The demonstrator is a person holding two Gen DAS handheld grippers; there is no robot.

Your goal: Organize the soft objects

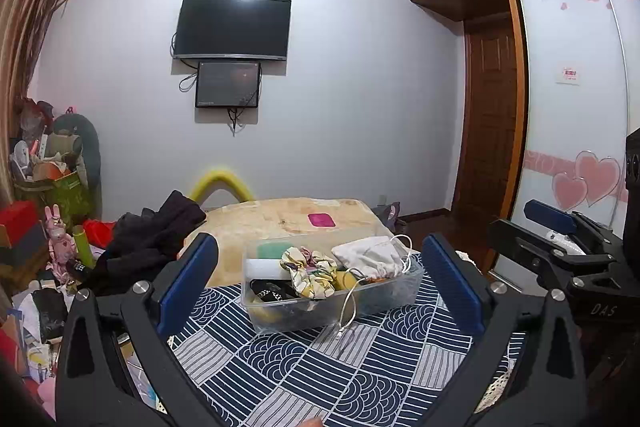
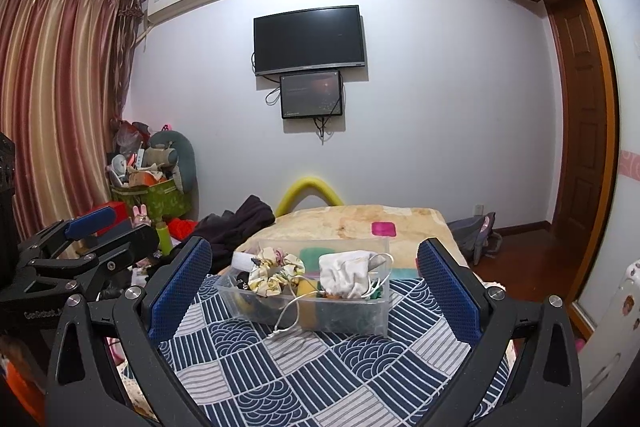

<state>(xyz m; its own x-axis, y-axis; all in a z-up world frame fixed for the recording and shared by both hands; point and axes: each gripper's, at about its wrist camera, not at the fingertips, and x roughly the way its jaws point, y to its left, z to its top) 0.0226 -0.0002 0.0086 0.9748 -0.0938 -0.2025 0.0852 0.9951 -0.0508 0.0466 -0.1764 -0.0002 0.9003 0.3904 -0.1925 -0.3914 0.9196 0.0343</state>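
Storage bin (image 1: pixel 404 291): clear, glossy plastic, holding a white cloth drawstring pouch (image 1: pixel 370 259) and a floral fabric scrunchie (image 1: pixel 310 269). Patterned bedcover (image 1: pixel 320 367): matt woven cloth. Gripper fingers (image 1: pixel 188 281): matt black plastic with textured blue pads and bright metal screws.

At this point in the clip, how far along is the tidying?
Done: the scrunchie and white pouch already lie in the clear bin. In hand: nothing; the left tool and right tool are open. Left: the white cable trails out onto the patterned cloth.
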